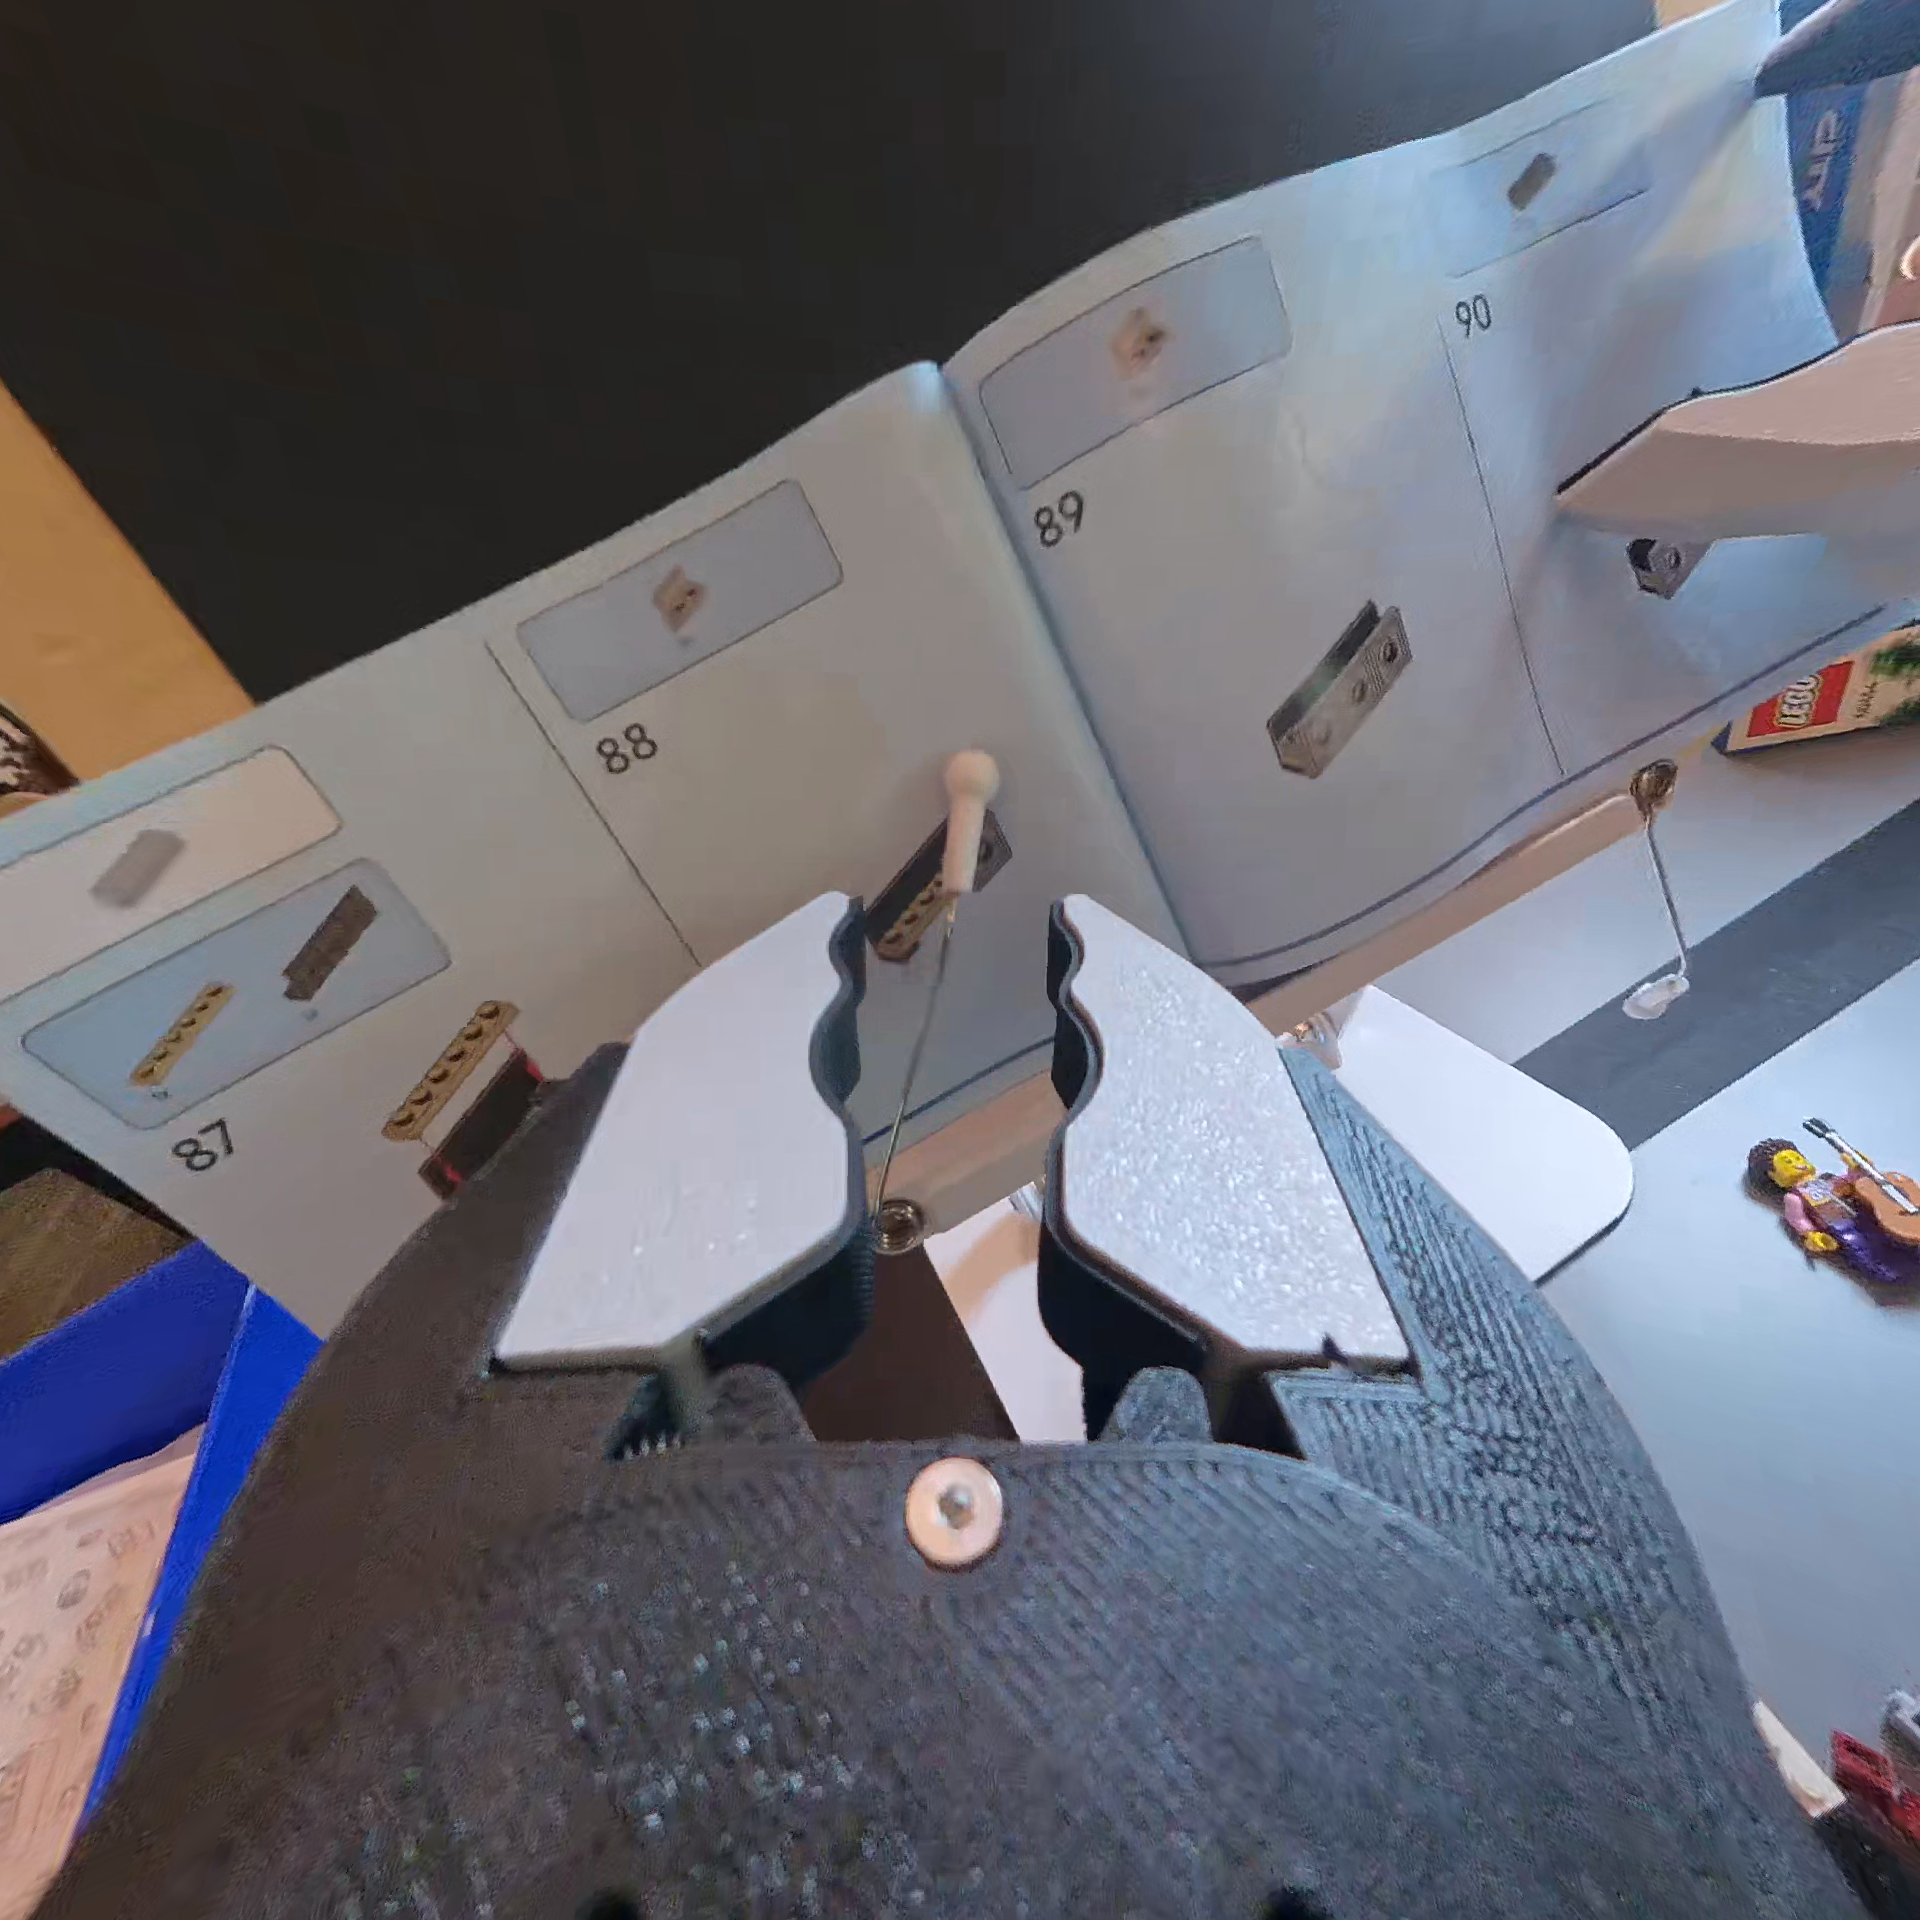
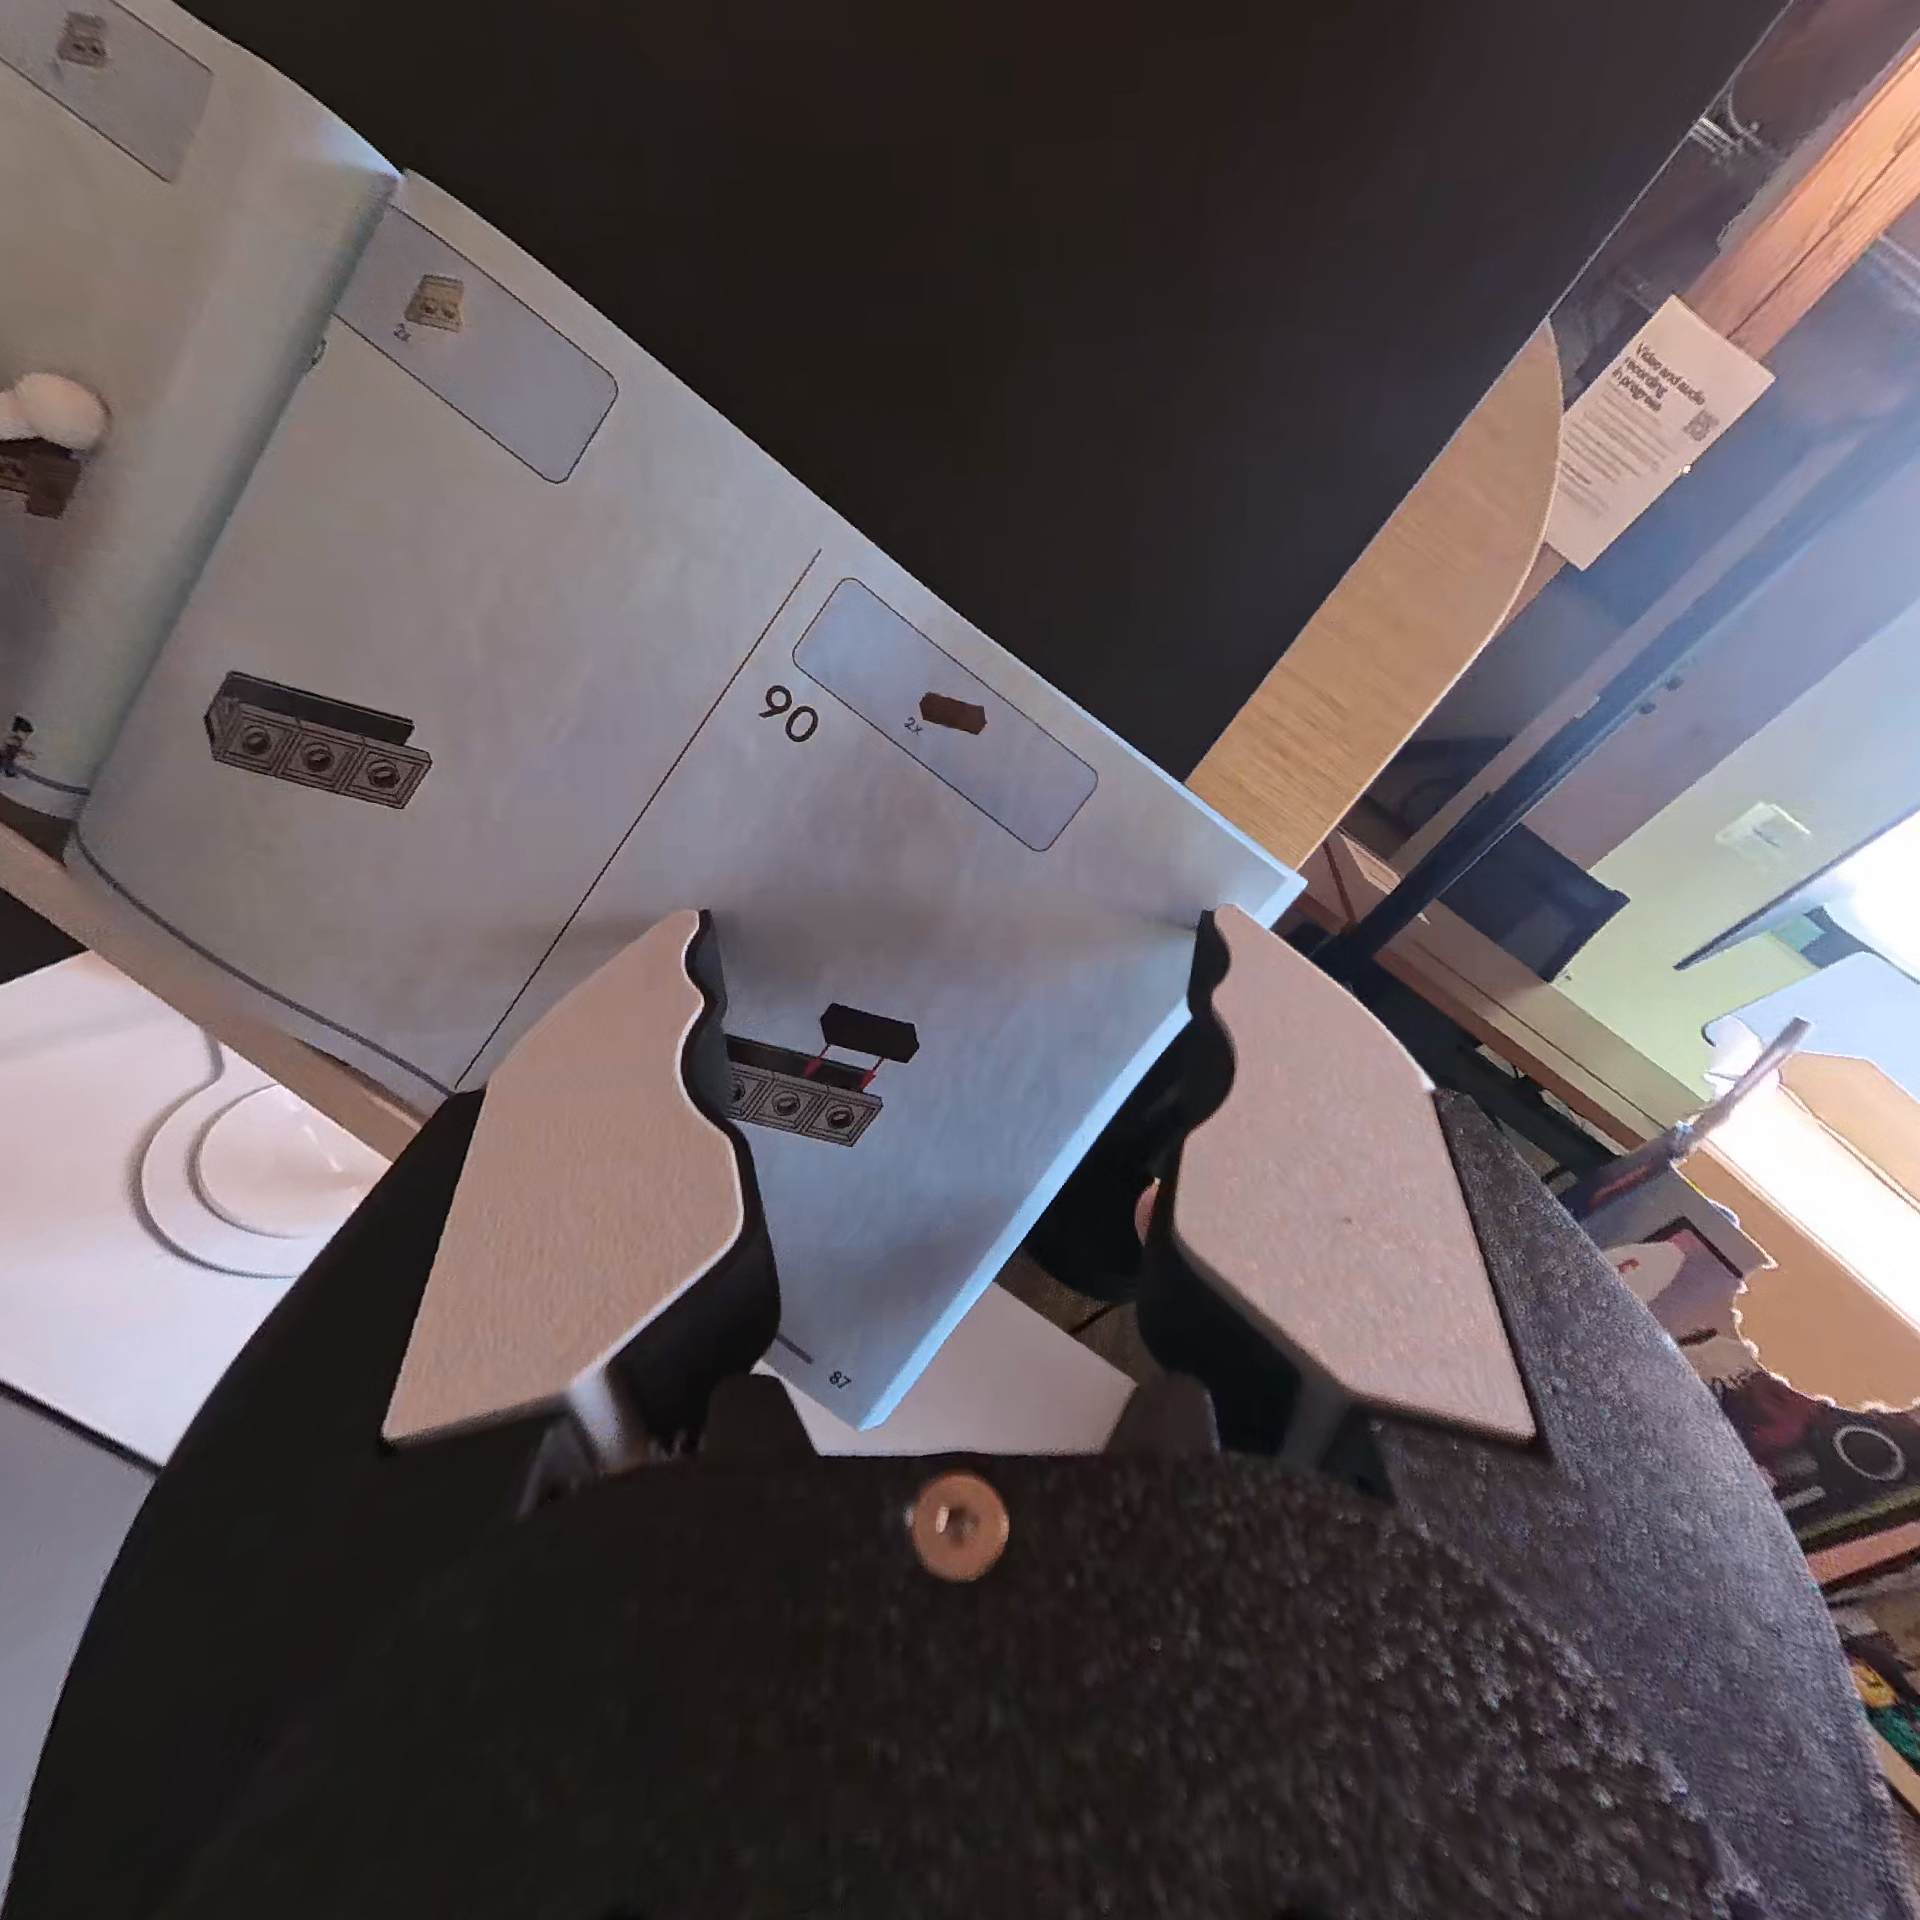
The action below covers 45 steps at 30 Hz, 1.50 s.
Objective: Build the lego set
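An open instruction booklet (image 1: 1247, 623) leans on a white stand (image 1: 1455, 1143). A thin wire page holder with a pale wooden knob (image 1: 968, 821) lies over the left page. My left gripper (image 1: 956, 925) is open; the wire runs up between its fingers, and no pad presses on it. The right gripper's white finger (image 1: 1766, 447) shows at the booklet's right page. In the right wrist view my right gripper (image 2: 956, 935) is wide open around the lower right part of the booklet's (image 2: 520, 623) right page; the pads do not press on the page.
A second wire page holder (image 1: 1662, 883) hangs below the right page. A toy minifigure (image 1: 1839, 1205) lies on the grey table at right. A blue bin (image 1: 125, 1382) is at lower left, a printed box (image 1: 1808, 707) at right. A wooden panel (image 2: 1403, 644) stands behind the booklet. From the right gripper's tips to the toy minifigure (image 1: 1839, 1205) is close to 20 cm.
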Motion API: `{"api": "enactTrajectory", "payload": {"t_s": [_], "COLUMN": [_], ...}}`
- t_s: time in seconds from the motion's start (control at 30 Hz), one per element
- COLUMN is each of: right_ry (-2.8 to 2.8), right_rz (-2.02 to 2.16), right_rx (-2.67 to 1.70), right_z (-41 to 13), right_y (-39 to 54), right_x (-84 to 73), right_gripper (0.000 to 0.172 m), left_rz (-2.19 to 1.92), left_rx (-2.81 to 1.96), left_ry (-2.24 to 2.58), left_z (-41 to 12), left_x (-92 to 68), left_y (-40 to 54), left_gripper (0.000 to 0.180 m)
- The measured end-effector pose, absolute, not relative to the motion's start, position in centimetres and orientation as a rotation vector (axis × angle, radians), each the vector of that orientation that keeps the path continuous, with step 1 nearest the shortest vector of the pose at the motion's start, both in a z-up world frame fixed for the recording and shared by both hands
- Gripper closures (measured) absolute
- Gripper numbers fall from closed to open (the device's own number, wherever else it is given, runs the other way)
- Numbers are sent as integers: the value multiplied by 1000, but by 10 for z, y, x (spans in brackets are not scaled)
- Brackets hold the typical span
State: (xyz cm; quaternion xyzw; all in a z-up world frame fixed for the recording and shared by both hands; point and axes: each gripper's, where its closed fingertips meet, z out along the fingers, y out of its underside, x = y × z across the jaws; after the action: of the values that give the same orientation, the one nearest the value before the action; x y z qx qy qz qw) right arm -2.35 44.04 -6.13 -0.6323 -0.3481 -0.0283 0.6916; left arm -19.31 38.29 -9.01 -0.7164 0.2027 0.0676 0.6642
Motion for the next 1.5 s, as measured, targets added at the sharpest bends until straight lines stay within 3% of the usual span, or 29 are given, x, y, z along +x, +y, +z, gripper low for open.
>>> {"api": "enactTrajectory", "payload": {"t_s": [0.1, 0.17, 0.23, 0.33, 0.4, 0.47, 0.57, 0.67, 0.9, 1.1, 1.17, 1.2, 1.23, 1.3, 1.37, 1.5], "right_ry": [-784, -778, -808, -864, -855, -806, -741, -767, -694, -388, -393, -417, -431, -401, -388, -578], "right_rz": [-87, -87, -96, -110, -89, -61, -17, -7, 31, 609, 868, 1023, 1156, 1162, 1059, 684], "right_rx": [-1437, -1455, -1456, -1446, -1447, -1426, -1405, -1471, -1453, -1689, -1803, -1812, -1788, -1748, -1719, -1596], "right_z": [-63, -64, -68, -74, -74, -66, -52, -57, -57, -119, -153, -161, -160, -151, -134, -91], "right_y": [443, 444, 442, 437, 436, 435, 439, 449, 444, 436, 429, 421, 412, 412, 414, 420], "right_x": [-26, -27, -32, -40, -40, -34, -23, -21, -14, 15, 0, -11, -18, -12, 1, 11], "right_gripper": [90, 100, 118, 148, 156, 142, 104, 84, 92, 85, 89, 102, 127, 153, 164, 166], "left_rz": [148, 226, 296, 253, 216, 194, 189, 182, 180, 169, 149, 139, 132, 142, 147, 99], "left_rx": [-1689, -1645, -1614, -1603, -1606, -1615, -1616, -1618, -1620, -1606, -1612, -1616, -1618, -1613, -1606, -1631], "left_ry": [507, 545, 549, 518, 500, 489, 499, 512, 466, 453, 437, 430, 426, 430, 424, 411], "left_z": [-108, -107, -104, -102, -101, -100, -100, -103, -104, -104, -103, -103, -102, -101, -99, -98], "left_x": [-193, -194, -198, -200, -203, -206, -205, -201, -200, -200, -201, -201, -202, -205, -210, -213], "left_y": [391, 393, 393, 391, 389, 389, 389, 390, 393, 392, 392, 393, 393, 392, 390, 390], "left_gripper": [147, 165, 179, 180, 180, 180, 180, 180, 178, 179, 179, 179, 179, 180, 180, 180]}}
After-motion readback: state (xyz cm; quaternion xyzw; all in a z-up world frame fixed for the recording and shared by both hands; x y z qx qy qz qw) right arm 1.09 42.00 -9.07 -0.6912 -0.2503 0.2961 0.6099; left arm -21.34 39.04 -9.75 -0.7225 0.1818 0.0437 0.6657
